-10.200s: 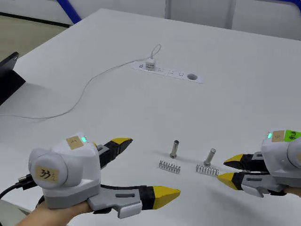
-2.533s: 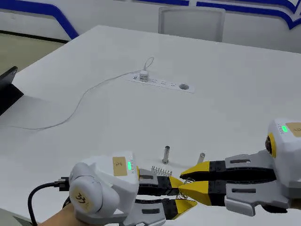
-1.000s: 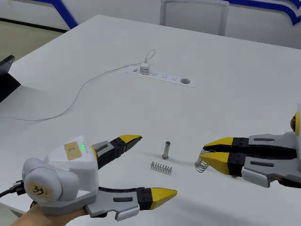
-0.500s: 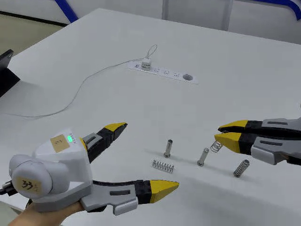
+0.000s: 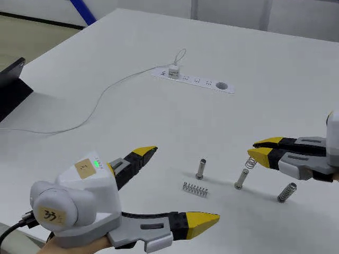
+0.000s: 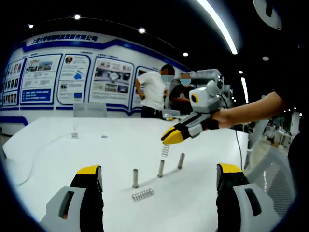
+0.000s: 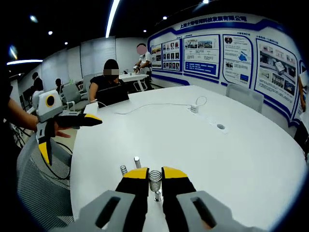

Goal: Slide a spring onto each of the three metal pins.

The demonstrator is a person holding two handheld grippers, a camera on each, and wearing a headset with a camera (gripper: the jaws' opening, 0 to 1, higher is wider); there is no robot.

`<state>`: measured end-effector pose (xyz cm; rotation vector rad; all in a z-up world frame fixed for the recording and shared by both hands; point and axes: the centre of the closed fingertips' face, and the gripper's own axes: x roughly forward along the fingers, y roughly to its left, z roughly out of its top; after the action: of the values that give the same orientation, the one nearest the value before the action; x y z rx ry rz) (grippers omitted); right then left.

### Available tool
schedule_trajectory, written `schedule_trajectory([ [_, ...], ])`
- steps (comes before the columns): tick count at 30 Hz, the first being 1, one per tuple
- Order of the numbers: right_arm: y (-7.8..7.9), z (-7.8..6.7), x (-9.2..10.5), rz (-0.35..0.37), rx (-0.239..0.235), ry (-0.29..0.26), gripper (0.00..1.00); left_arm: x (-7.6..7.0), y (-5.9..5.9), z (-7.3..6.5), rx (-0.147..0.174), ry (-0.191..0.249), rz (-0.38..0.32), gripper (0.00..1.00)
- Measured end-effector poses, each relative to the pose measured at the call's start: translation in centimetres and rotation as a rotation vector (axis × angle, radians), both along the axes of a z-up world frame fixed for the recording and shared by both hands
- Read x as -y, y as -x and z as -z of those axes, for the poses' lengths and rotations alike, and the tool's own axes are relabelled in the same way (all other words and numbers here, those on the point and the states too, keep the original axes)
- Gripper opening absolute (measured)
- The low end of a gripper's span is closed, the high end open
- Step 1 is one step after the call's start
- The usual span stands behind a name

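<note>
Pinches a small coiled steel spring (image 5: pixel 250 162) between the yellow tips of the right gripper (image 5: pixel 257 148), just above the middle short metal pin (image 5: pixel 241 179) on the white table (image 5: pixel 159 116), and holds the left gripper (image 5: pixel 180 184) spread wide, empty.

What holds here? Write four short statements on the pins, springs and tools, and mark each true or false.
1. The right tool holds a spring over the middle pin. True.
2. The left tool is shut on a spring. False: the left tool is open and empty.
3. A second spring lies flat on the table by the left pin. True.
4. All three pins wear springs. False: only the right pin does.
</note>
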<state>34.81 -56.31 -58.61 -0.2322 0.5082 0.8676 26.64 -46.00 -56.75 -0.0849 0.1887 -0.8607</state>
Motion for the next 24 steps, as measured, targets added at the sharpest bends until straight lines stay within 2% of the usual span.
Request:
schedule_trajectory([
  [3,-0.2,0.8,0.1,0.013,-0.003,0.034,0.10,-0.2,-0.2,0.2,-0.007,-0.005,-0.012,1.00],
  [15,-0.3,2.2,0.1,0.027,-0.021,0.065,0.10,-0.8,-0.7,0.5,-0.025,-0.010,-0.044,1.00],
  [24,-0.4,4.4,0.2,0.035,-0.032,0.096,0.10,-1.0,-0.8,0.6,-0.037,-0.004,-0.054,1.00],
])
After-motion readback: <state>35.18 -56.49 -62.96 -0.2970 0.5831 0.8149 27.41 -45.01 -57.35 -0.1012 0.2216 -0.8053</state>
